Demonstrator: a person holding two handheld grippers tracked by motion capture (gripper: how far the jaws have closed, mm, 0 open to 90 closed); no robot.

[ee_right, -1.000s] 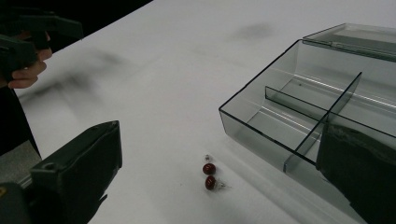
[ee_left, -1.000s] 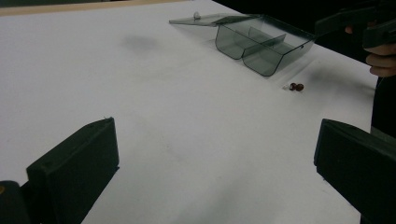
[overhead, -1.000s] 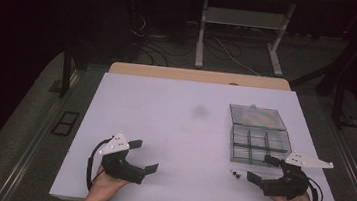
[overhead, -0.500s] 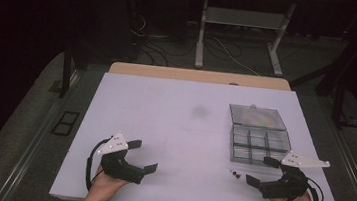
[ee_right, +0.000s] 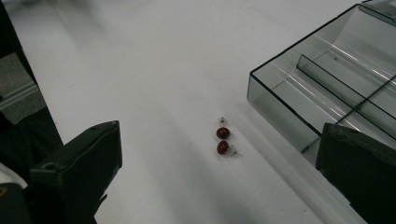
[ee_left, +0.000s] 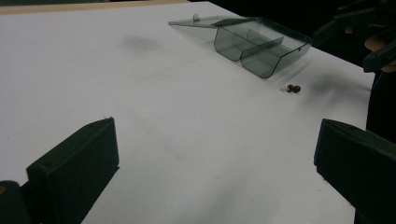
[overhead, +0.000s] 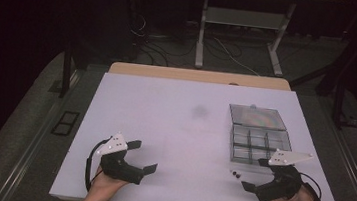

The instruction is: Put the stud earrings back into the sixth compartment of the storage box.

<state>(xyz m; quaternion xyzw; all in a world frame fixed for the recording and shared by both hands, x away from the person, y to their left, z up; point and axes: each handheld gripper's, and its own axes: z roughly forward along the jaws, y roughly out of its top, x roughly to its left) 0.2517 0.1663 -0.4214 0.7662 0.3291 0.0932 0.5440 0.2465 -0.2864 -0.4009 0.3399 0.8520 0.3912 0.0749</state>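
Two small dark-red round stud earrings [ee_right: 223,140] lay side by side on white tabletop [overhead: 164,119], just beside open clear grey plastic compartment box [overhead: 258,134]. Right gripper [overhead: 259,174] near earrings, jaws spread wide, holding nothing. Left gripper [overhead: 143,156] well apart, also spread, nothing held.

The clear divided box [ee_right: 327,88] runs off the right gripper view's right edge, one black finger covering its near corner.

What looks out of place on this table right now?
Two small dark red earrings lie loose on the white table, just outside the open clear box, near its front corner. Its compartments look empty. There is also a faint grey smudge mid-table.
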